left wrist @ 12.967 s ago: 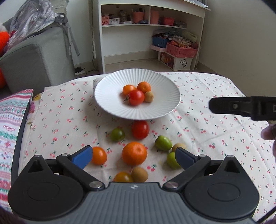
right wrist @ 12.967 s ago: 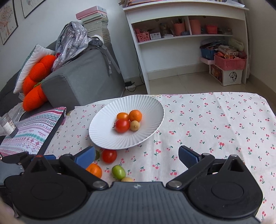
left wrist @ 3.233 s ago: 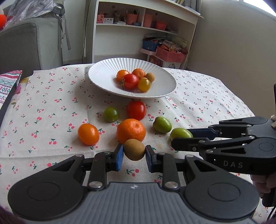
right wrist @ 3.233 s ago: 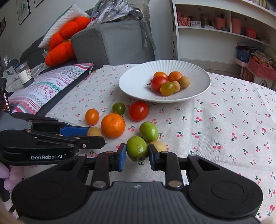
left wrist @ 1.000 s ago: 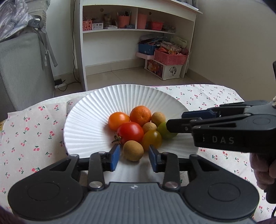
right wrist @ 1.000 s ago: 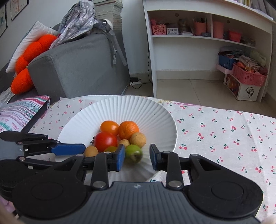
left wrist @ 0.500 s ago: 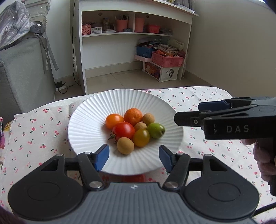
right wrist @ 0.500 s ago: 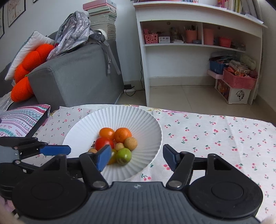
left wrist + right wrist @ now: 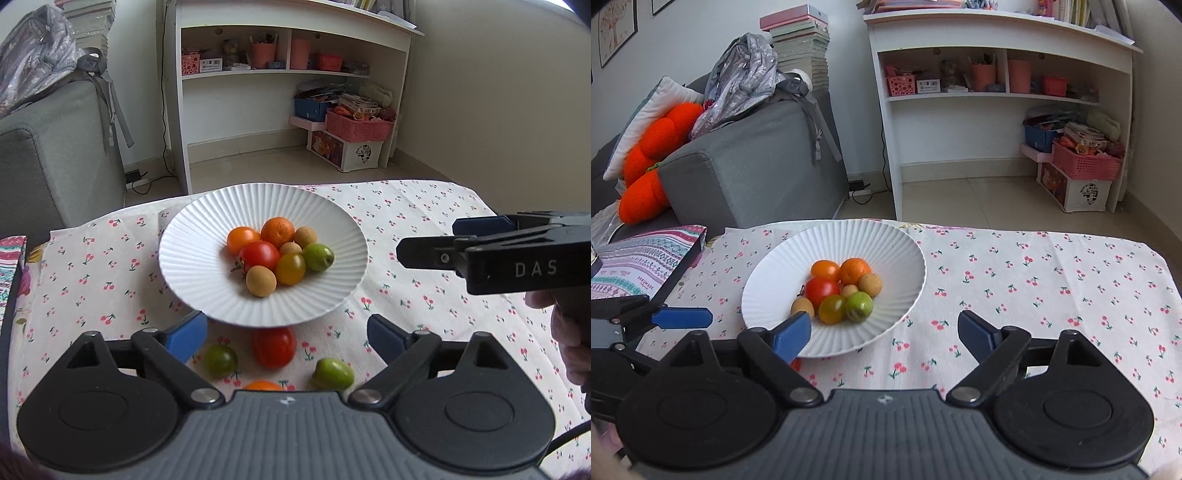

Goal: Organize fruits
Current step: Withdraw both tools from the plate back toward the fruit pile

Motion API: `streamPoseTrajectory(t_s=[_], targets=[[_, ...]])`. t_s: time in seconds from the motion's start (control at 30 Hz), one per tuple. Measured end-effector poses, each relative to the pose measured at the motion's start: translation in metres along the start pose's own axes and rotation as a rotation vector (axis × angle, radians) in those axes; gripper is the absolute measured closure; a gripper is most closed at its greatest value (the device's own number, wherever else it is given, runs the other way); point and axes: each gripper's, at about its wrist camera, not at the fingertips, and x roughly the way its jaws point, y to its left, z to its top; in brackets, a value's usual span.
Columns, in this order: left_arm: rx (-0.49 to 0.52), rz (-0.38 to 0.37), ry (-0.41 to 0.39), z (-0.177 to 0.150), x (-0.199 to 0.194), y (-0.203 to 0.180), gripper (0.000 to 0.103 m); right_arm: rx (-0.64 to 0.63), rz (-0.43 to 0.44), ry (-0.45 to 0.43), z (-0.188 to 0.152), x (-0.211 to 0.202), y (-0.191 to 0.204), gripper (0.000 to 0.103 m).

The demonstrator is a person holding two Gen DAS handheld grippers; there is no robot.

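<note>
While both claws hang over the near side of the table, the fruit sits ahead of them and nothing lies between their blue pads. The left gripper (image 9: 284,338) has its jaws spreading wide and empty; the white plate (image 9: 192,266) lies just beyond its tips, with a brown kiwi (image 9: 261,280) nearest, then a red tomato (image 9: 258,255), a yellow tomato (image 9: 290,268), a green fruit (image 9: 318,257) and an orange (image 9: 277,232) packed together in the middle. Below the plate's near rim, on the cherry-print cloth (image 9: 406,221), a second red tomato (image 9: 274,346), a dark green tomato (image 9: 220,360) and a light green fruit (image 9: 332,373) lie loose between the left claw's fingers. The right gripper (image 9: 884,334) is likewise opening with nothing in it; its left pad overlaps the plate's near rim in its own view. A hand (image 9: 570,347) holds it at the right. The cloth to the right of the plate is bare up to the table's far edge; a grey sofa (image 9: 753,162) and a white shelf (image 9: 997,92) stand beyond.
</note>
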Motion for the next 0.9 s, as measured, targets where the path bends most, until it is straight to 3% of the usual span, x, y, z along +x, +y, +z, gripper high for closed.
streamPoseTrajectory(t_s=[0.1, 0.43, 0.9], targets=[[0.003, 0.014, -0.004, -0.004, -0.008, -0.002, 0.009, 0.004, -0.001, 0.000, -0.004, -0.007, 0.003, 0.011], [-0.034, 0.033, 0.012, -0.021, -0.029, -0.003, 0.009, 0.021, 0.010, 0.005, -0.016, -0.026, 0.011, 0.001], [-0.069, 0.074, 0.054, -0.057, -0.034, 0.010, 0.009, 0.005, 0.022, 0.047, -0.047, -0.032, 0.023, 0.001]])
